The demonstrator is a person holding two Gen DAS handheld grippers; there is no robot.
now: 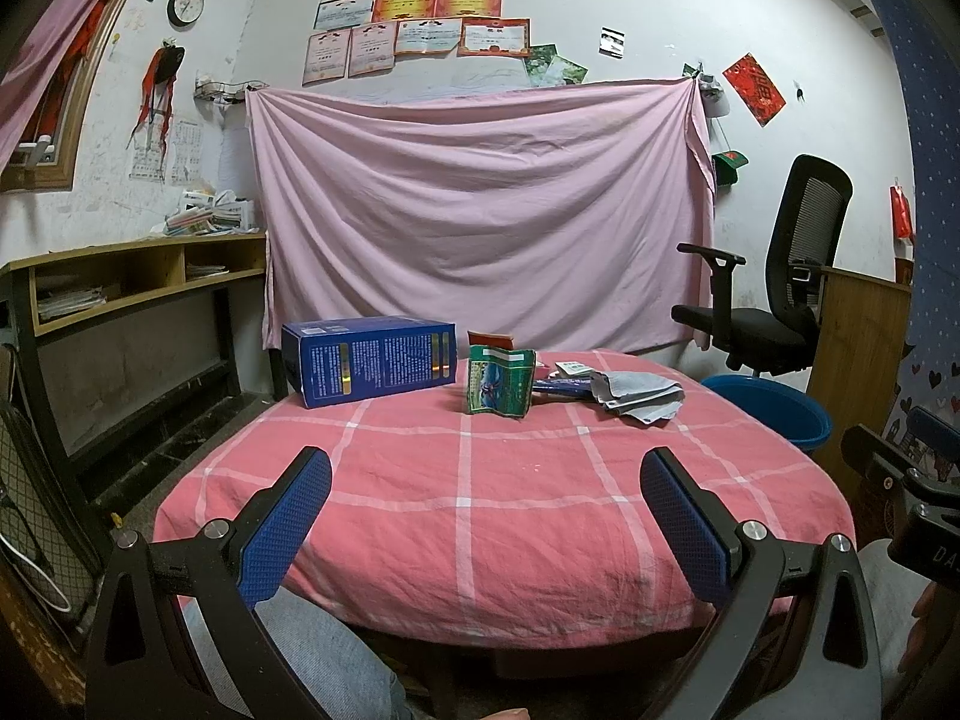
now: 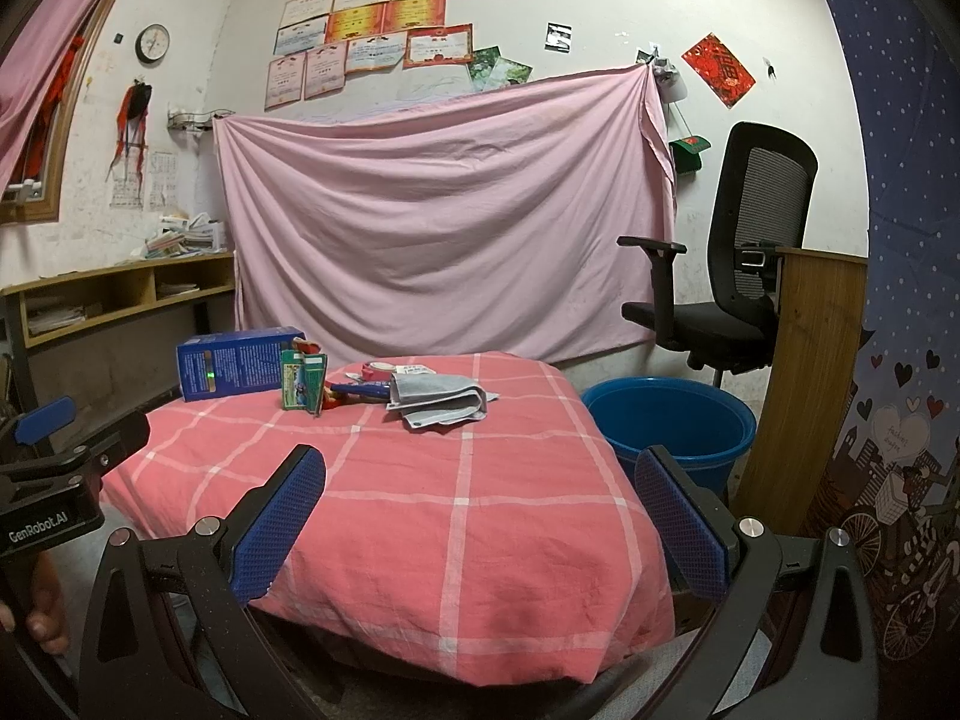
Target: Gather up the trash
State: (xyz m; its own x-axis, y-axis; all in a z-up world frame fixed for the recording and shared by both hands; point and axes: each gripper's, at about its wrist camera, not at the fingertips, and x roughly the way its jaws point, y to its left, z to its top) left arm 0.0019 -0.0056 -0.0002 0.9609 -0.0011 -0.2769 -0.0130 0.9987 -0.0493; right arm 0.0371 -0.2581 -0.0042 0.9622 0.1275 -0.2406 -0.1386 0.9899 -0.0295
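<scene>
Left gripper [image 1: 486,531] jaws spread wide, nothing between them, hovering over the near edge of the worktop [image 1: 510,516] with its pink checked cloth. Right gripper [image 2: 480,528] same: jaws wide apart, empty, near edge. Trash sits in a cluster at the far side, roughly 12 o'clock from both grippers. Left to right in the left wrist view: blue box [image 1: 369,360] lying on its side at 11 o'clock; green packet [image 1: 500,381] standing upright just right of it, a small red packet [image 1: 491,338] behind; then a blue wrapper [image 1: 561,385] lying flat, partly under a folded grey cloth [image 1: 636,393] at 1 o'clock, white paper scrap [image 1: 573,368] behind it. Blue bucket [image 2: 672,420] on the floor just beside the worktop's right edge, 2 o'clock from the right gripper. Black office chair [image 2: 738,252] behind the bucket.
</scene>
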